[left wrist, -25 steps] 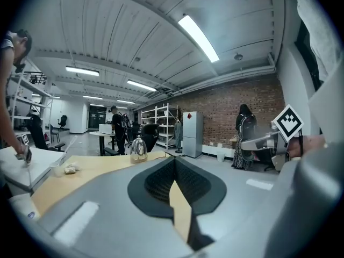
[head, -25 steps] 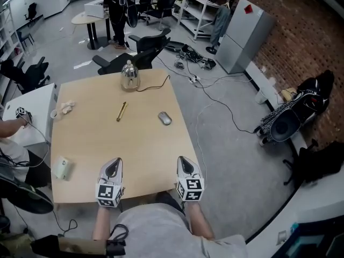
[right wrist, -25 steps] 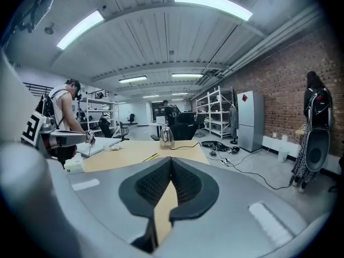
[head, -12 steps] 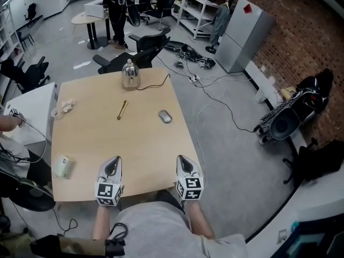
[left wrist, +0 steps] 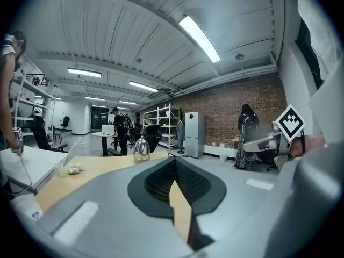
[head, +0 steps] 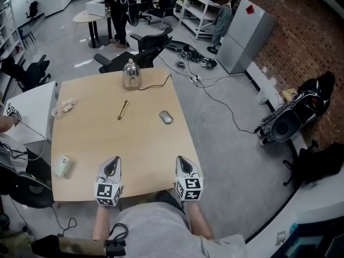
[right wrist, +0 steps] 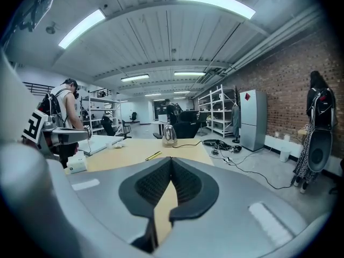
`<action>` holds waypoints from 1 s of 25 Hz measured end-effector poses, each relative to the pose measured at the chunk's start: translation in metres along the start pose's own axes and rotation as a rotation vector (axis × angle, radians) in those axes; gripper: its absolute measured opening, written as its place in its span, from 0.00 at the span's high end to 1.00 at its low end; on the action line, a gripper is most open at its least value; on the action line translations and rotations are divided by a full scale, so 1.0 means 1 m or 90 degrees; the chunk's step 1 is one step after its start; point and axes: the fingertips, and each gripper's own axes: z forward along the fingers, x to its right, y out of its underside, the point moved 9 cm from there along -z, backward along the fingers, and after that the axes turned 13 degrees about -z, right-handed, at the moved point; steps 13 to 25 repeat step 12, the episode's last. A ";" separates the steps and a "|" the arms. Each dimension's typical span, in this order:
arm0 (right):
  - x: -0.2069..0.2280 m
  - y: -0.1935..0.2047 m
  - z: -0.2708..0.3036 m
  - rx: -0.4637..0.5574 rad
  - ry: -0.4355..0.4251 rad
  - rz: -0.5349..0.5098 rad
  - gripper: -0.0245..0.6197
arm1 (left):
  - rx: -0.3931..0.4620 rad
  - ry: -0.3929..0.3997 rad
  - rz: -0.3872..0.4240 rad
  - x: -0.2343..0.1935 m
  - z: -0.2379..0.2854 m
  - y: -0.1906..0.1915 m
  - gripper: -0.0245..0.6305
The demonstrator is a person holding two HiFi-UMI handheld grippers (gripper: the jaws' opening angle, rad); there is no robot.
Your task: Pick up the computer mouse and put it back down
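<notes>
- one square table (head: 140,155) of pale, smooth wood carries everything in front of you; its top is flat and matte, with straight edges.
- both of your claws sit at its near edge, well apart from each other: grey moulded shells with black ribbed pads and a marker cube on each.
- your left gripper (left wrist: 174,161) is closed and empty; the ribbed pads meet at the tip, and only a sliver of wood shows through the gap lower down.
- your right gripper (right wrist: 171,160) is closed the same way, with the pads together at the tip and nothing between them.
- a bulbous, shiny, silvery kettle (head: 129,75) stands upright at the far edge, with a thin dark cable (head: 156,86) curling off it toward the far right corner.
- a small white boxy object (head: 62,166) lies near the left edge, to the left of your left gripper.
- the computer mouse (head: 166,117), a smooth grey oval, lies flat on the right half of the table, well ahead of your right gripper and untouched.
- a slim gold-coloured cylinder (head: 122,109) lies to the left of the mouse, apart from it.
- a crumpled pale wad (head: 67,106) sits by the far left edge, with a tiny white cup (head: 54,112) just beside it.
</notes>
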 end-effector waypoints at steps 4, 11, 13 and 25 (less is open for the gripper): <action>0.001 0.001 0.003 -0.002 -0.003 0.000 0.95 | -0.003 -0.001 -0.001 0.000 0.003 0.002 0.93; 0.000 -0.001 0.011 -0.007 -0.010 -0.003 0.95 | -0.009 -0.005 -0.004 -0.004 0.007 0.004 0.93; -0.001 -0.001 0.012 -0.007 -0.010 -0.003 0.95 | -0.010 -0.006 -0.004 -0.005 0.007 0.004 0.93; -0.001 -0.001 0.012 -0.007 -0.010 -0.003 0.95 | -0.010 -0.006 -0.004 -0.005 0.007 0.004 0.93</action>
